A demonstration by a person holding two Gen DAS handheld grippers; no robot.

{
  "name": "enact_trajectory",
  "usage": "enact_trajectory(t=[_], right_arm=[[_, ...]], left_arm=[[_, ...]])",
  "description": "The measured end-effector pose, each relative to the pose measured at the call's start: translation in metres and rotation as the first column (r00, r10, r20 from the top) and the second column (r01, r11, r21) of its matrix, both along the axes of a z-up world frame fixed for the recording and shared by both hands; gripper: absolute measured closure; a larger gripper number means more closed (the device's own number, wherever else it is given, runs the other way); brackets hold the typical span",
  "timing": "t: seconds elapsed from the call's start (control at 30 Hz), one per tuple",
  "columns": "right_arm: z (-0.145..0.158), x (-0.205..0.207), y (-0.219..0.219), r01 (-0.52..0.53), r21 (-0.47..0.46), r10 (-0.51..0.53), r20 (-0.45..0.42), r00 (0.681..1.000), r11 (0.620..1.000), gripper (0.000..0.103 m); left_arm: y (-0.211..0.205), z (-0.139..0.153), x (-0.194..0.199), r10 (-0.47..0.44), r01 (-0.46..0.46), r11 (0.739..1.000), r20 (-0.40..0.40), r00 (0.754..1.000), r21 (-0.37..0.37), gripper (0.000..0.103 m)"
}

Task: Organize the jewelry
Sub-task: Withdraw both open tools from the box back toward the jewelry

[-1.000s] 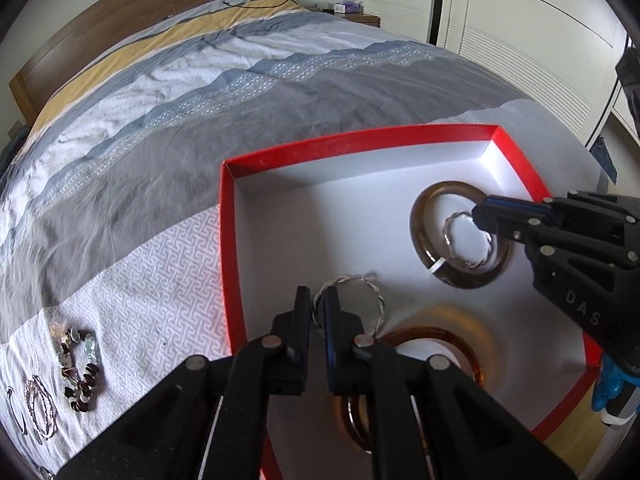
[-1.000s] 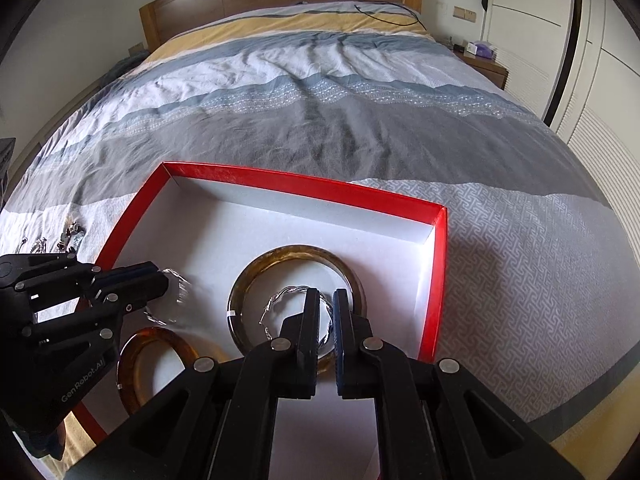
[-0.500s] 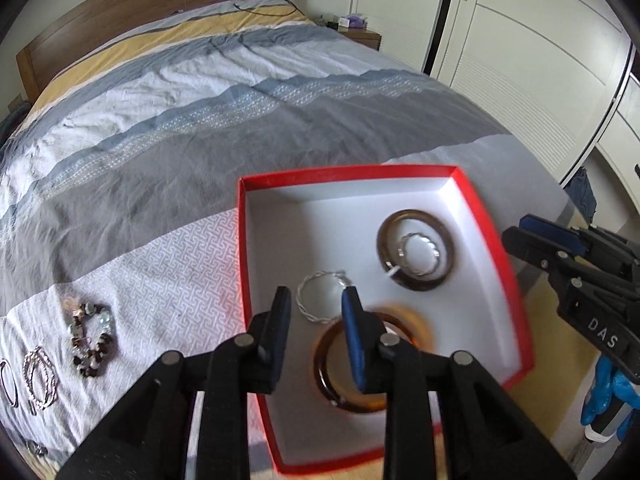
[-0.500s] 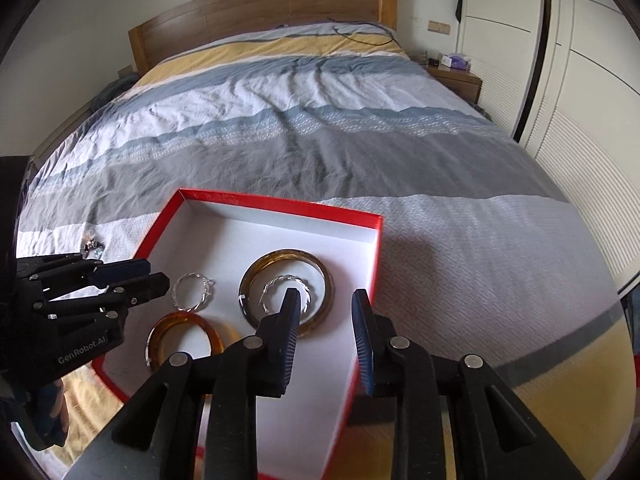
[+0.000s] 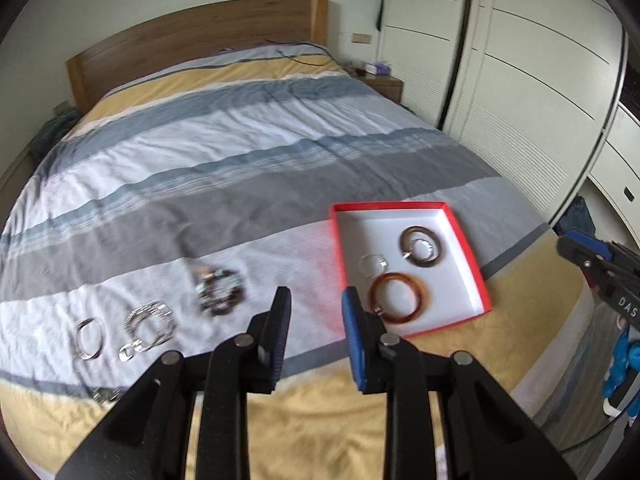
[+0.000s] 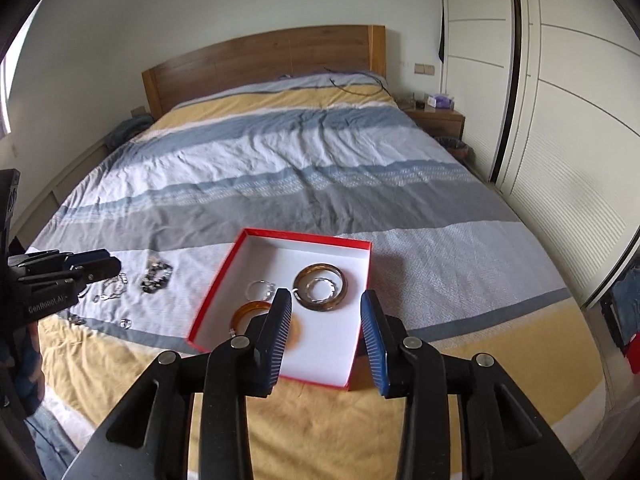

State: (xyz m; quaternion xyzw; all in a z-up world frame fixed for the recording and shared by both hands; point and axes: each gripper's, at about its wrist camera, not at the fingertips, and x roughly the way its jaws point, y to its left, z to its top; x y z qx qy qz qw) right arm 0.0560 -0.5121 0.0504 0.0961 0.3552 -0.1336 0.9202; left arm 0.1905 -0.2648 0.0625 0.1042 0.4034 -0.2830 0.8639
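The right gripper (image 6: 326, 322) hangs above the near edge of the red box (image 6: 216, 286) with its jaws spread wide and nothing between them. The left gripper (image 5: 314, 322) is also wide open and empty, held over the bed (image 5: 240, 168) to the left of the box. Inside the box, the orange bangle (image 5: 400, 299) lies closest, partly hidden behind the right gripper's left finger in the right wrist view. Just beyond it sits a thin silver ring (image 6: 260, 290), and to its right a dark brown bangle (image 6: 320, 287) with a silver bracelet (image 6: 320, 288) lying inside it. On the bedcover left of the box lie a dark beaded bracelet (image 5: 220, 294), then a cluster of silver bangles (image 5: 148, 330) and a single silver hoop (image 5: 88, 338), all blurred.
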Motion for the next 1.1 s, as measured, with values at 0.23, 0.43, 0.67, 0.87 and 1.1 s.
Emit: enact_trajectory(t=[0.23,0.43,0.67,0.87,1.1], right_arm=[[0.031,-0.039,0.039,-0.034,-0.003,0.034,0.050,0.998,0.999,0.067],[0.058,-0.067,0.069,-0.072,-0.024,0.075,0.109,0.991,0.997,0.066],[0.079,-0.092,0.097,-0.091,-0.041,0.097,0.149,0.984,0.995,0.066],[0.095,-0.109,0.127,-0.117,-0.056,0.125,0.178,0.976,0.992,0.062],[0.099,-0.116,0.161,-0.163,-0.073,0.174,0.182,0.968,0.984,0.058]], left_arm=[[0.104,0.035,-0.020,0.139,-0.139,0.990,0.044,0.989,-0.018,0.078],[0.198,0.059,-0.045,0.285,-0.282,0.958,0.082,0.955,-0.044,0.077],[0.285,0.065,-0.082,0.398,-0.393,0.917,0.095,0.912,-0.066,0.068],[0.340,0.060,-0.109,0.468,-0.458,0.880,0.066,0.881,-0.130,0.068],[0.376,0.038,-0.124,0.520,-0.510,0.846,0.024,0.854,-0.153,0.068]])
